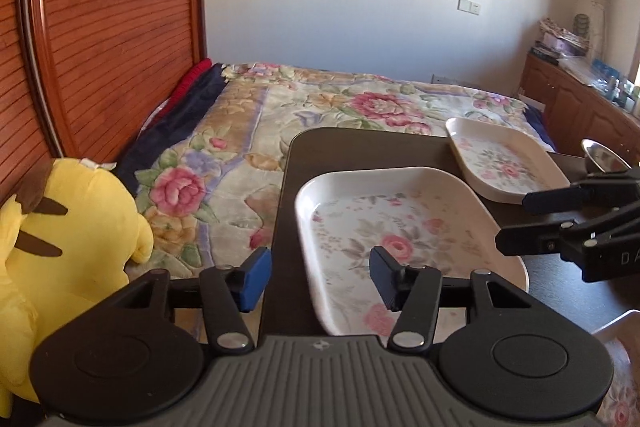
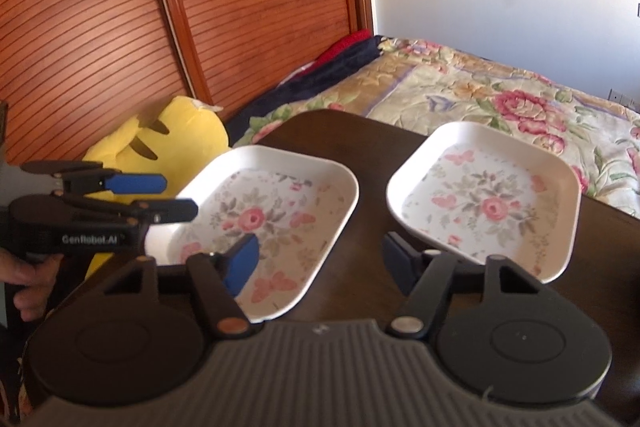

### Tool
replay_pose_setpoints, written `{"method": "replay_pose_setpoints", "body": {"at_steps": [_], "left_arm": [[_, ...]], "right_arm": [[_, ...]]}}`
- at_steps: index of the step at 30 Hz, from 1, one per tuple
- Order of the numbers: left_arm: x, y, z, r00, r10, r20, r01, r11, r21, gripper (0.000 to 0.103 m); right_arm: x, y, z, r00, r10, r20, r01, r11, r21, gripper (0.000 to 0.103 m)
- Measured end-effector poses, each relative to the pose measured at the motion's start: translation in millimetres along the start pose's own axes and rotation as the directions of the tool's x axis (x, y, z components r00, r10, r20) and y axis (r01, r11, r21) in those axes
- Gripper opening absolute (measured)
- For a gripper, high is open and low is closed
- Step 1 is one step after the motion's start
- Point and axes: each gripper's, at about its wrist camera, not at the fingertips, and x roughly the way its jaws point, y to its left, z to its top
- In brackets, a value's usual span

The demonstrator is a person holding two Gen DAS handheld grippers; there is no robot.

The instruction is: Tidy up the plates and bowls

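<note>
Two white rectangular plates with pink flower prints lie side by side on a dark wooden table point(image 2: 360, 227). The nearer plate point(image 1: 400, 227) point(image 2: 268, 215) lies in front of my left gripper point(image 1: 318, 277), which is open and empty, its right finger over the plate's near part. The farther plate point(image 1: 500, 159) point(image 2: 492, 199) lies apart from it. My right gripper point(image 2: 318, 263) is open and empty above the gap between the plates. It also shows at the right edge of the left wrist view point(image 1: 516, 219). A metal bowl point(image 1: 604, 157) stands at the table's far right.
The table stands over a bed with a floral quilt point(image 1: 304, 107). A yellow plush toy point(image 1: 68, 227) point(image 2: 168, 139) sits by the wooden headboard point(image 1: 112, 7). A wooden cabinet point(image 1: 576, 103) with clutter stands at the far right.
</note>
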Motion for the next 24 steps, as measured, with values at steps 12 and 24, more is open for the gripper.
{"method": "replay_pose_setpoints", "body": {"at_steps": [12, 24], "left_arm": [[13, 3, -1, 0.999, -0.014, -0.04, 0.014, 1.0, -0.004, 0.032], [13, 1, -3, 0.998, -0.039, -0.046, 0.038, 0.999, -0.026, 0.015]], "right_arm": [[20, -3, -1, 0.998, 0.01, -0.059, -0.01, 1.0, -0.003, 0.038], [25, -4, -3, 0.996, 0.028, -0.08, -0.028, 1.0, 0.001, 0.022]]}}
